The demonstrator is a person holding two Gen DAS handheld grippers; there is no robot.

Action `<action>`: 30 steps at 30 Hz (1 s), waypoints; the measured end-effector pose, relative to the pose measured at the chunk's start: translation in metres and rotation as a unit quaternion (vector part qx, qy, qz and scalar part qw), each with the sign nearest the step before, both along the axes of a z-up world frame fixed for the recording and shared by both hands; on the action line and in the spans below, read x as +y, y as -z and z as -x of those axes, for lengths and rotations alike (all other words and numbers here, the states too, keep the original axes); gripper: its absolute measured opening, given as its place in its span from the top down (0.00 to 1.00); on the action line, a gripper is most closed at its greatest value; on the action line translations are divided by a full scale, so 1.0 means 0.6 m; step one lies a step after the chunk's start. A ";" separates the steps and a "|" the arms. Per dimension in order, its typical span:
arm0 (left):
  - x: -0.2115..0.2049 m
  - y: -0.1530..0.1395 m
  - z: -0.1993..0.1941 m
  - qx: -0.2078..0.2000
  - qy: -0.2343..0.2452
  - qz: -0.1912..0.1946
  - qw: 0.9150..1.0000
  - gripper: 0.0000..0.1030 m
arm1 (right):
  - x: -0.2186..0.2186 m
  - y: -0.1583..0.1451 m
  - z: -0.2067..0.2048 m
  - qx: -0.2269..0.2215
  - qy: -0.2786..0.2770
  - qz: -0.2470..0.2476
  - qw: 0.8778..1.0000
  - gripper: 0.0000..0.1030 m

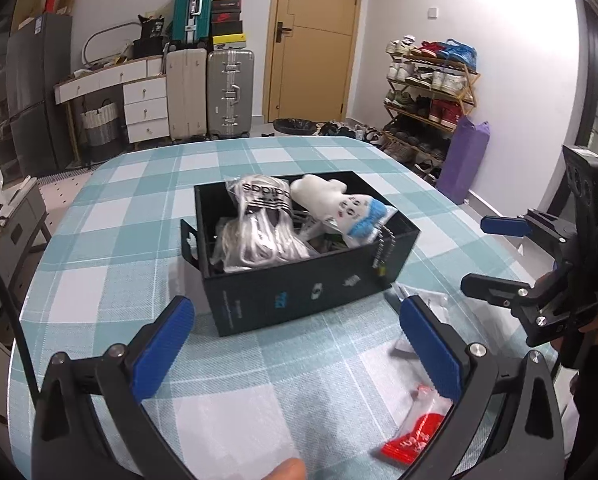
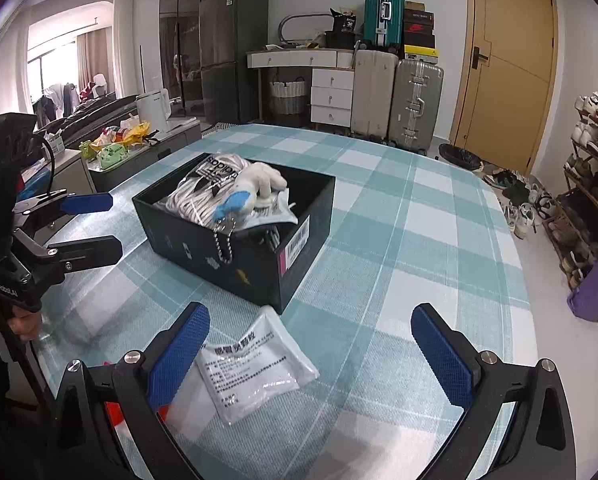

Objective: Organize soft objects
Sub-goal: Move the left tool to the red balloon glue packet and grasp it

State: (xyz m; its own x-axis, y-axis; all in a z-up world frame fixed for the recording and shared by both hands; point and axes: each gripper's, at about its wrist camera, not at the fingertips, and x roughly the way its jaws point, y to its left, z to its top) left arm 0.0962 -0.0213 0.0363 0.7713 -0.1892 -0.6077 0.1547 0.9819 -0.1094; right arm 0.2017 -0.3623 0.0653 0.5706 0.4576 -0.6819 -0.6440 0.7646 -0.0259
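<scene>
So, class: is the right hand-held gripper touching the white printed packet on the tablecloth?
Apart. The right wrist view shows the right hand-held gripper wide open, with the white packet lying clear of both pads.

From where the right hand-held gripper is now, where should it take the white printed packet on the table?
Probably the white printed packet is best taken at its near left edge, coming from above: it lies flat on the tablecloth, so the open right hand-held gripper must pinch a raised edge.

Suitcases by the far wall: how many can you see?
3: a beige suitcase and a silver suitcase standing side by side, and a teal suitcase stacked above them. More may be hidden behind.
</scene>
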 end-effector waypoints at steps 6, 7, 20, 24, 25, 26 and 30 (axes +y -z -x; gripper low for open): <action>-0.015 0.017 0.014 0.016 0.009 -0.007 1.000 0.00 | 0.006 0.006 0.008 0.003 -0.011 0.019 1.000 0.01; -0.018 0.017 0.017 0.015 0.010 -0.011 1.000 0.00 | 0.007 0.007 0.009 0.005 -0.014 0.019 1.000 0.01; -0.060 0.031 0.041 0.034 0.057 -0.030 0.997 0.00 | 0.017 0.025 0.009 0.024 -0.027 0.025 0.999 0.01; -0.076 0.030 0.051 0.032 0.089 -0.028 0.995 0.00 | 0.018 0.024 0.008 0.031 -0.025 0.026 0.999 0.01; -0.079 0.030 0.052 0.033 0.093 -0.031 0.995 0.00 | 0.017 0.023 0.008 0.031 -0.026 0.024 0.999 0.01; -0.083 0.031 0.053 0.034 0.098 -0.034 0.994 0.00 | 0.017 0.022 0.008 0.031 -0.027 0.023 0.999 0.01; -0.093 0.035 0.058 0.037 0.111 -0.037 0.993 0.00 | 0.017 0.022 0.008 0.031 -0.029 0.023 0.999 0.00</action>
